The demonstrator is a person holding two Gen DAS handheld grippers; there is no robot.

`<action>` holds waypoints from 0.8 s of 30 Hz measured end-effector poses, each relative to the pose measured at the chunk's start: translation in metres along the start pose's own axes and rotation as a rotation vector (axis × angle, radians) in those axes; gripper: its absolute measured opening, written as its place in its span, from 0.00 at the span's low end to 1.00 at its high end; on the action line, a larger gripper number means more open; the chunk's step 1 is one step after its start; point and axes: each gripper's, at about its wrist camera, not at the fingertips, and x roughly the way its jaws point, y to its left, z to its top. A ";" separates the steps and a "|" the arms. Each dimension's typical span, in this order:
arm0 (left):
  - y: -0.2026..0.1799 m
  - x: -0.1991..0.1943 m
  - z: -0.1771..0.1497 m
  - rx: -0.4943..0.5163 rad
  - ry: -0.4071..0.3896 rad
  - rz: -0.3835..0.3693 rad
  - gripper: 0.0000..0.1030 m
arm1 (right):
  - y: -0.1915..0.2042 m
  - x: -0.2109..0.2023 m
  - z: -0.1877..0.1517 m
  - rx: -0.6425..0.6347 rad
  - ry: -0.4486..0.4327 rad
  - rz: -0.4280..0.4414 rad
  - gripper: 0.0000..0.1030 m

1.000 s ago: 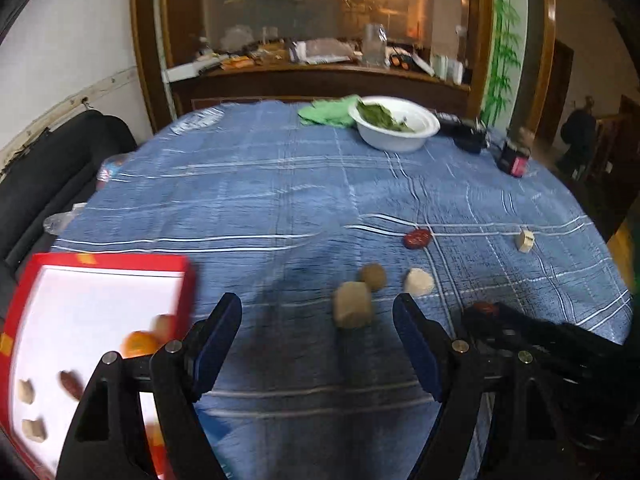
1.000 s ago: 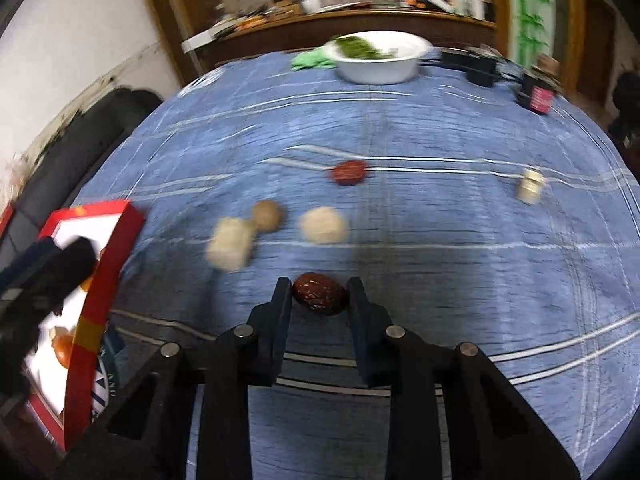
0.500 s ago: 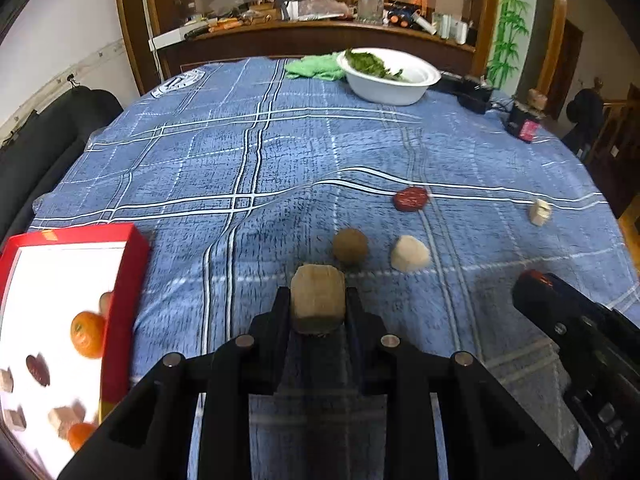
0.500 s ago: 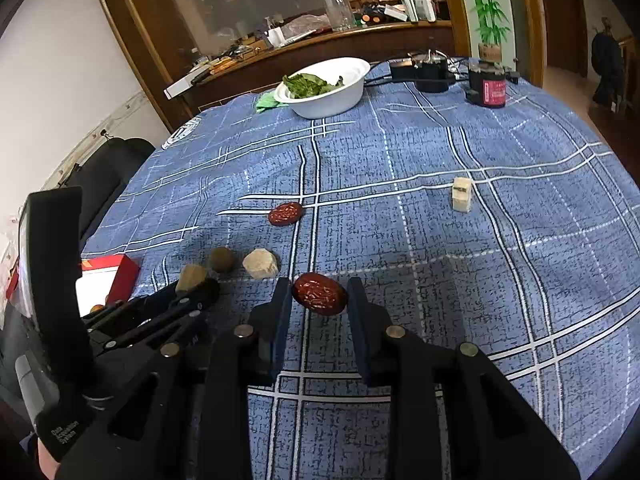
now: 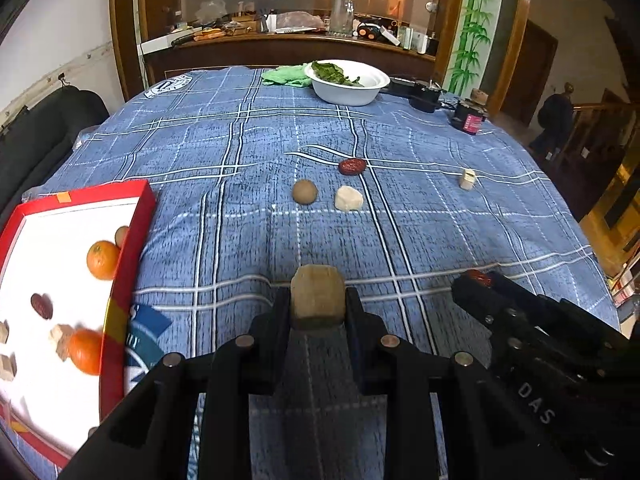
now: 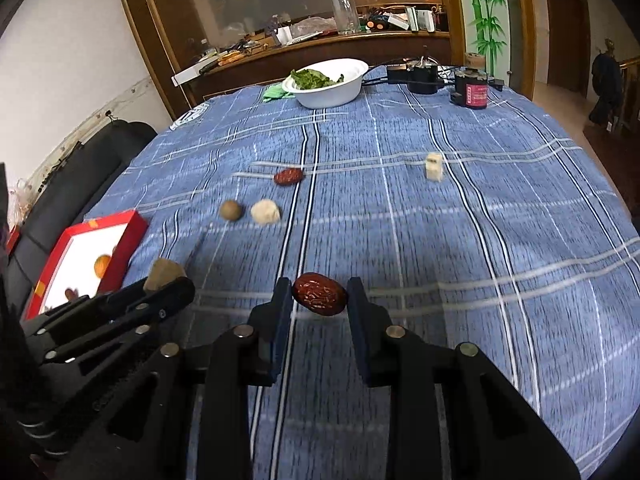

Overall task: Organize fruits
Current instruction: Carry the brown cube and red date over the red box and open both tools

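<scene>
My left gripper (image 5: 318, 304) is shut on a tan cube-shaped piece (image 5: 317, 294), held above the blue checked cloth; the same piece (image 6: 162, 272) shows at the left of the right wrist view. My right gripper (image 6: 319, 300) is shut on a dark red date (image 6: 319, 294), whose tip (image 5: 478, 278) pokes out at the right of the left wrist view. On the cloth lie another red date (image 5: 352, 166), a brown round fruit (image 5: 305, 191), a pale chunk (image 5: 349, 198) and a small white cube (image 5: 467, 178). The red-rimmed tray (image 5: 134, 236) at the left holds oranges (image 5: 103, 259), a date and several cubes.
A white bowl of greens (image 5: 348, 82) stands at the far side of the table, with a green cloth (image 5: 282, 76), a black device (image 5: 416, 94) and a dark jar (image 5: 468, 118) nearby. A dark sofa (image 5: 36, 136) lies left of the table. A cluttered counter (image 5: 280, 36) runs behind.
My left gripper closed on the tan cube and drew it back from the brown fruit and pale chunk. The right gripper, still holding the date, rose and shifted; the tray sits nearer in the left view.
</scene>
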 end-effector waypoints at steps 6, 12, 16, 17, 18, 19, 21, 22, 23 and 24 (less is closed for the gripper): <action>0.005 -0.009 -0.006 -0.011 -0.006 -0.007 0.25 | 0.004 -0.007 -0.011 -0.009 -0.001 -0.001 0.29; 0.012 -0.014 -0.010 -0.022 -0.006 -0.004 0.24 | 0.011 -0.008 -0.016 -0.026 0.008 0.007 0.29; 0.016 -0.019 -0.012 -0.030 -0.012 0.000 0.24 | 0.018 -0.010 -0.019 -0.038 0.009 0.015 0.29; 0.018 -0.021 -0.012 -0.034 -0.015 0.000 0.24 | 0.020 -0.010 -0.019 -0.040 0.009 0.019 0.29; 0.019 -0.023 -0.012 -0.039 -0.017 -0.002 0.24 | 0.021 -0.012 -0.020 -0.042 0.006 0.021 0.29; 0.021 -0.024 -0.012 -0.043 -0.019 -0.003 0.24 | 0.023 -0.013 -0.019 -0.047 0.004 0.024 0.29; 0.027 -0.030 -0.012 -0.053 -0.033 0.002 0.24 | 0.027 -0.015 -0.019 -0.054 -0.002 0.029 0.29; 0.029 -0.032 -0.012 -0.059 -0.038 0.005 0.24 | 0.029 -0.016 -0.019 -0.058 -0.005 0.033 0.29; 0.034 -0.036 -0.012 -0.068 -0.042 0.006 0.24 | 0.031 -0.017 -0.018 -0.061 -0.007 0.038 0.29; 0.036 -0.037 -0.012 -0.073 -0.045 0.007 0.24 | 0.033 -0.018 -0.018 -0.065 -0.009 0.042 0.29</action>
